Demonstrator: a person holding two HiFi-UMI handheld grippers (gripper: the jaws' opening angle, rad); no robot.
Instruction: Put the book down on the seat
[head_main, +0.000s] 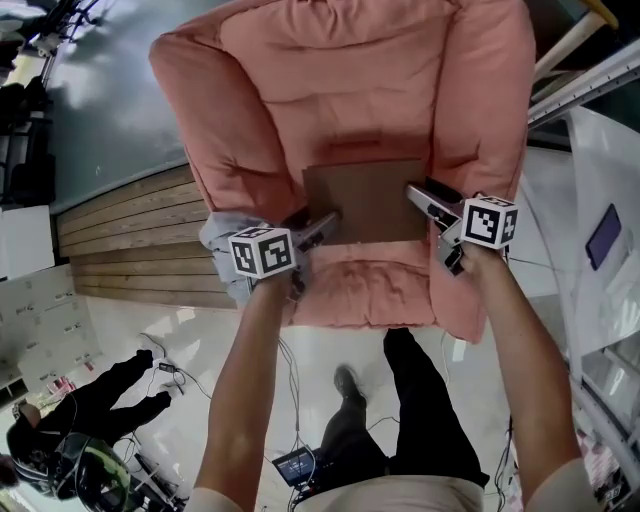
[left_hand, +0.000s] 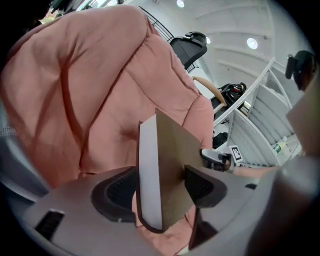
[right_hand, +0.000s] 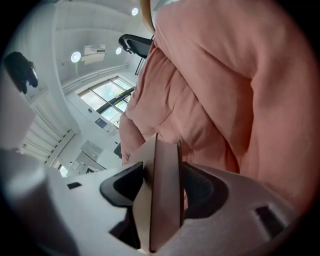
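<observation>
The left gripper (head_main: 322, 227) and right gripper (head_main: 422, 197) each squeeze one side of the book (head_main: 365, 200). It seems to be just above the seat (head_main: 372, 285).

The head view looks steeply down on the armchair (head_main: 340, 110) from above its front edge. Each gripper view sits close behind its own jaws, facing inward across the book (left_hand: 172, 165) from opposite sides. All three views share the book and the armchair.
</observation>
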